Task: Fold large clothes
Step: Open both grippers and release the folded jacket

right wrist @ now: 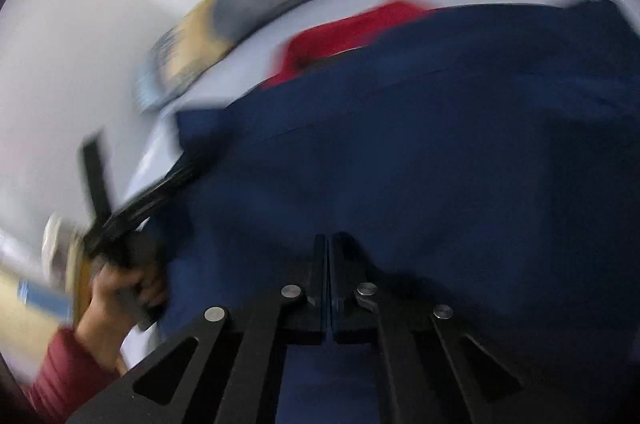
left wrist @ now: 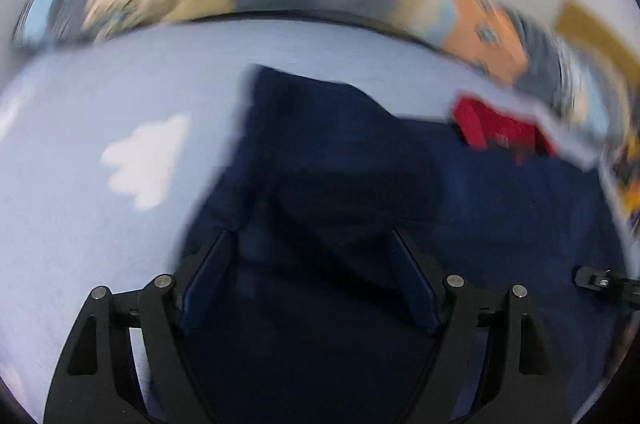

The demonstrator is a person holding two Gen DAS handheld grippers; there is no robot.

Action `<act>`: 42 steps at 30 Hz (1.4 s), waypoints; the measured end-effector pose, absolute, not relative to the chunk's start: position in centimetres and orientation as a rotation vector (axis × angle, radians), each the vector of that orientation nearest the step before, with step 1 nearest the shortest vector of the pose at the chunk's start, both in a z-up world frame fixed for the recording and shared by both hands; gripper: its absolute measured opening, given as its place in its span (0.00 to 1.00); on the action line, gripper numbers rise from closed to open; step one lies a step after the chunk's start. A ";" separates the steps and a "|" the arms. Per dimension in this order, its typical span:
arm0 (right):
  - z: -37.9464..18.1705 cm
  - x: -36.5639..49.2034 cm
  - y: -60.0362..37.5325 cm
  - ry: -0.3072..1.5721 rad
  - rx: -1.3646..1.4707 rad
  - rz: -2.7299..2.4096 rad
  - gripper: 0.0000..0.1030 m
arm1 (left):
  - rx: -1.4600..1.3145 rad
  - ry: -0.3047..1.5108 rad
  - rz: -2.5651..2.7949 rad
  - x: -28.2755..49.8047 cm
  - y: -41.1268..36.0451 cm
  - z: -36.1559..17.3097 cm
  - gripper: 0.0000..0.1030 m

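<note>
The navy garment [left wrist: 360,159] is matt woven cloth, soft and creased; the red garment [left wrist: 496,131] beside it is matt cloth too; the pale blue sheet [left wrist: 120,71] looks smooth, dull fabric; the left gripper [left wrist: 312,252] and right gripper [right wrist: 328,244] are matt black plastic with shiny metal rivets.

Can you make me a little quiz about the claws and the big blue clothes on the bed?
1. True or false: the left claw is wide open over the navy garment.
2. What colour is the cloth beside the navy garment? A green, B red, C yellow.
3. Fill in: the right claw has its fingers pressed ____.

Key: 1 true; 2 B; 3 together. Whether it pinches any fabric is too blurred to tell.
</note>
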State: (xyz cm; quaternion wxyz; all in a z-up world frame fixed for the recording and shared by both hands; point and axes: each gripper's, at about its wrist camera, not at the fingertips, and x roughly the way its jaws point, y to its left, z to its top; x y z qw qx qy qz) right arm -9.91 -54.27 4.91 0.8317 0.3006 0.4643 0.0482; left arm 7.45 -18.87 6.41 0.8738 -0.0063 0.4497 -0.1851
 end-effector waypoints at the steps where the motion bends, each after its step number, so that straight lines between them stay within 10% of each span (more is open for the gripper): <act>1: 4.9 -10.7 -56.1 0.969 0.663 0.044 0.00 | -0.041 0.934 -0.365 7.6 -17.7 6.5 0.77; 10: 4.8 -22.3 -66.9 0.883 0.901 -0.428 0.00 | -0.142 0.988 -0.197 3.0 -9.7 6.5 0.78; 20: 9.5 -24.8 -54.0 0.906 0.705 -0.234 0.29 | -0.009 0.889 -0.281 -7.2 -14.4 10.9 0.77; 25: 7.3 -24.6 -53.5 0.982 0.740 -0.240 0.23 | 0.069 1.048 -0.207 -6.3 -13.5 6.4 0.79; 42: 4.1 -33.6 -59.9 0.849 1.286 -0.424 0.40 | -0.836 1.192 -0.235 -6.4 -3.2 4.7 0.85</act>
